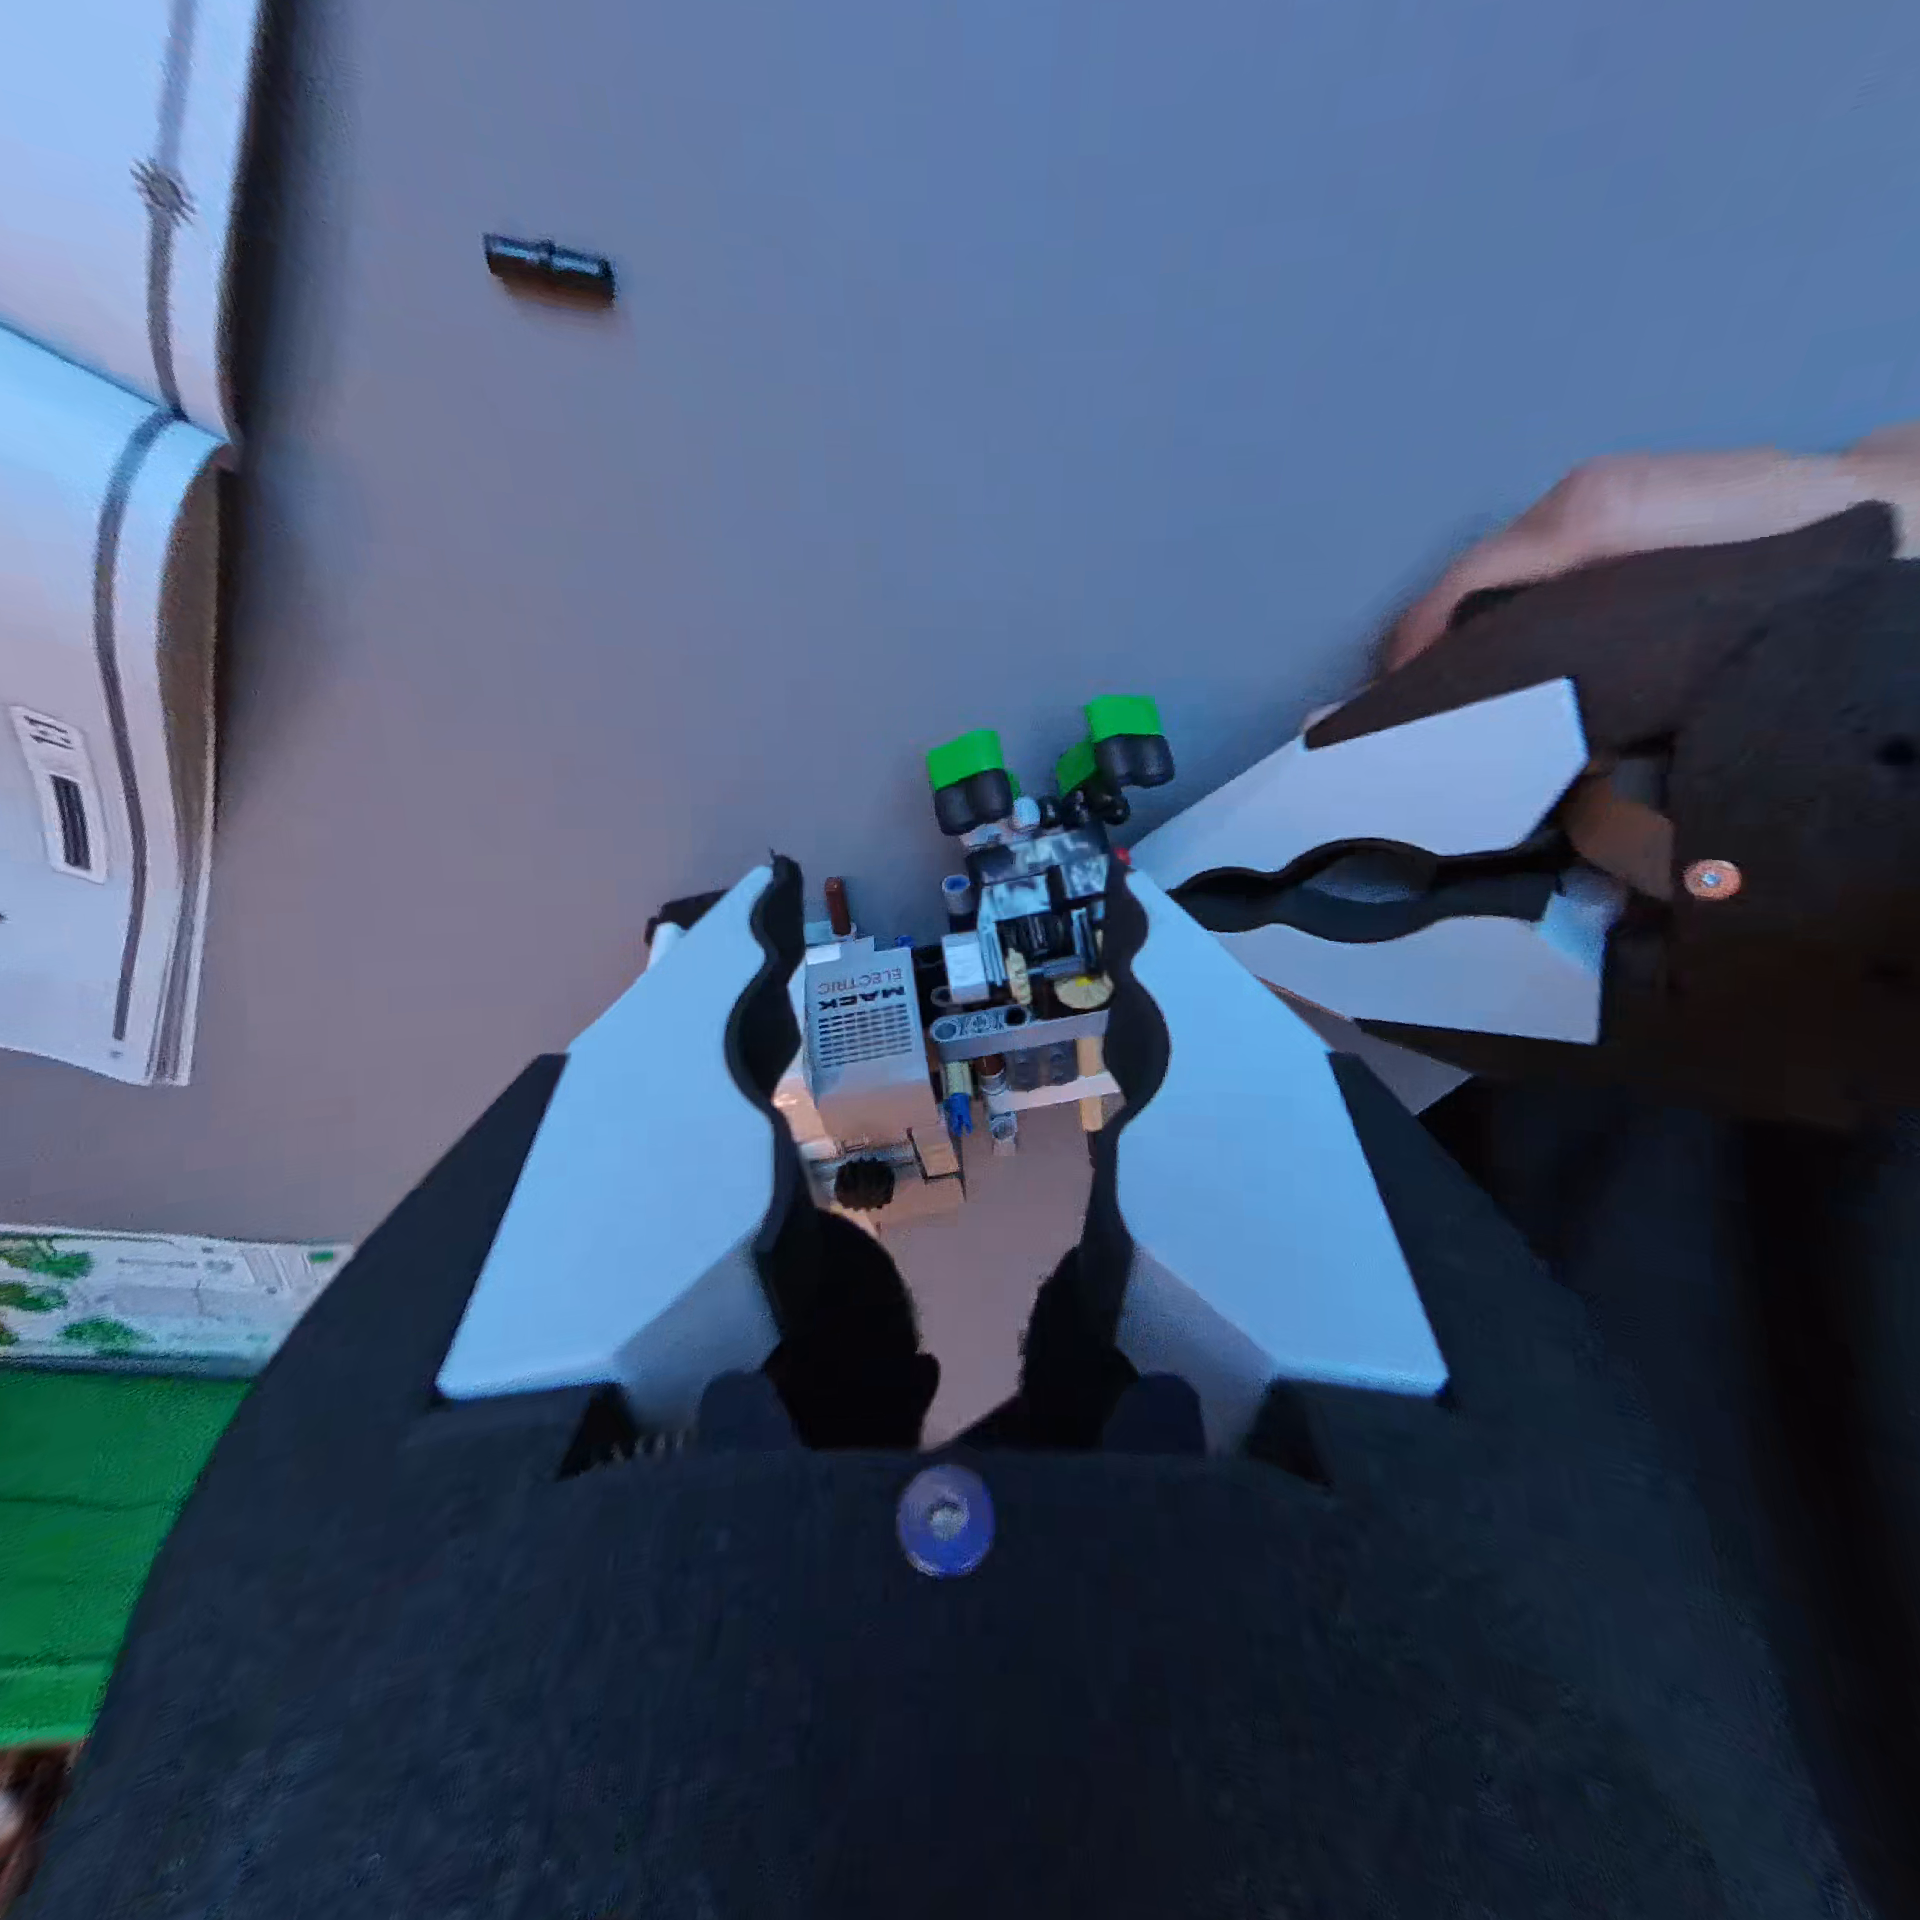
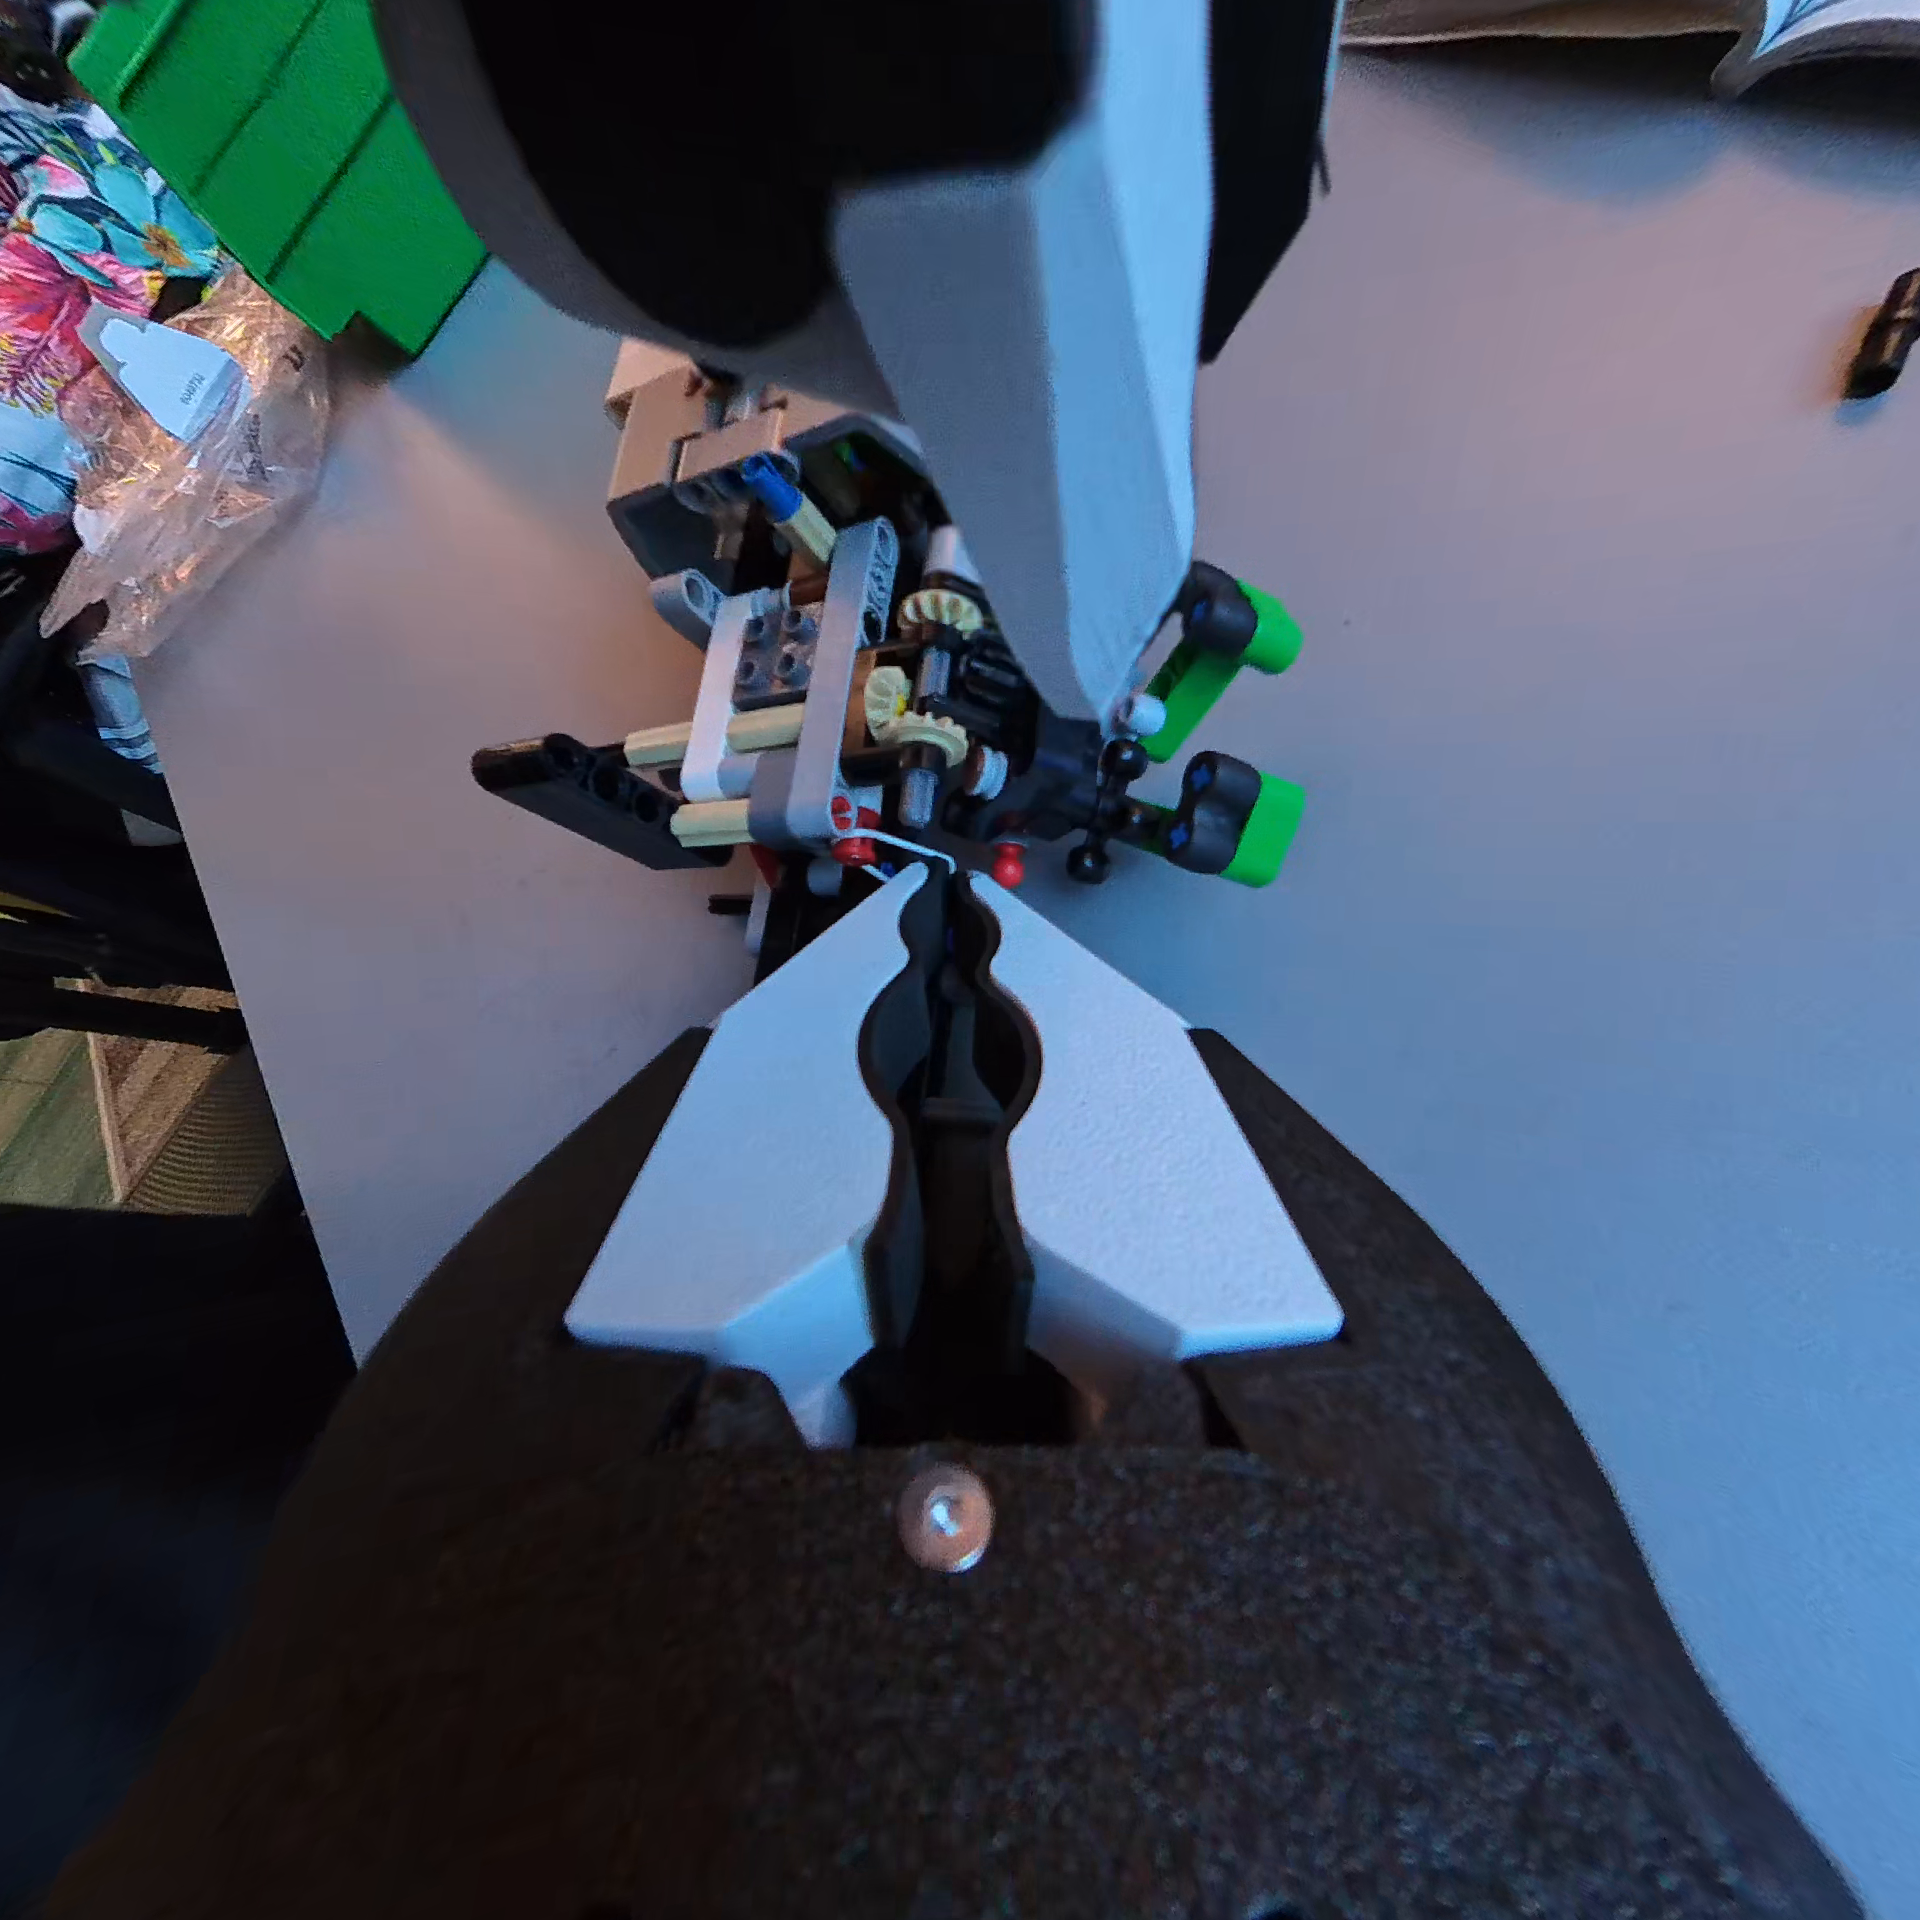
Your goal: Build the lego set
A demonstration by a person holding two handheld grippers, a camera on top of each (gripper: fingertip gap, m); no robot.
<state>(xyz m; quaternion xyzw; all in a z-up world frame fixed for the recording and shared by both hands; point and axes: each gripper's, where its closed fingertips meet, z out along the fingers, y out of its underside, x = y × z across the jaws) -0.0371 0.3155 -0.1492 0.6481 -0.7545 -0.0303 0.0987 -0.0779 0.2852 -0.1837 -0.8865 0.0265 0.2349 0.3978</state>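
Each gripper is built alike: the left gripper (image 1: 951,904) and right gripper (image 2: 948,883) are formed of a black, grainy body, two white wedge-shaped fingers (image 1: 665,1132) lined with wavy black pads (image 2: 904,1049), and a round metal screw (image 2: 945,1519) set in the body's middle.

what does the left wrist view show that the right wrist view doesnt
Only the left wrist view shows the white panel on the lego model's side, the open booklet and a hand on the right gripper. Only the right wrist view shows the tan gears, a clear plastic bag and a black beam. Both show the lego model, its green-tipped arms, the left gripper around it, and a loose black piece.
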